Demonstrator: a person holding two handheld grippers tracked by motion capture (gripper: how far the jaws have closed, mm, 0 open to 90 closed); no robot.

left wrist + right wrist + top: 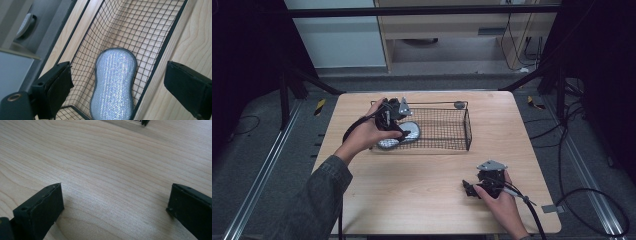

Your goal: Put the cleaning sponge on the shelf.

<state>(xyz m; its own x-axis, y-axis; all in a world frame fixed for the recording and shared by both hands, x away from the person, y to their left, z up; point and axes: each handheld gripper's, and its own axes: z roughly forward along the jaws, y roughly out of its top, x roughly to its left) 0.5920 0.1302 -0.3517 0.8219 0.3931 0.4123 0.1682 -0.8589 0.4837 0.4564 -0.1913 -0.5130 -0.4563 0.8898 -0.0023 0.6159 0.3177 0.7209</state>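
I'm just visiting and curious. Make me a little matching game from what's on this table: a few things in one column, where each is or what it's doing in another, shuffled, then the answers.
Things:
1. silver scrubbing pad
2. wire basket
3. left gripper
4. right gripper

Places or states:
A. open, over bare wood at the table's near right
B. lying inside the basket's left end
C. black mesh, on the table's far half
D. open, above the pad

Pairs: 1-B, 2-C, 3-D, 4-A

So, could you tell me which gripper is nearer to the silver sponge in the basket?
The left. The left gripper hovers open right over the sponge at the basket's left end; the right gripper sits open over bare table near the front right, well away from the basket.
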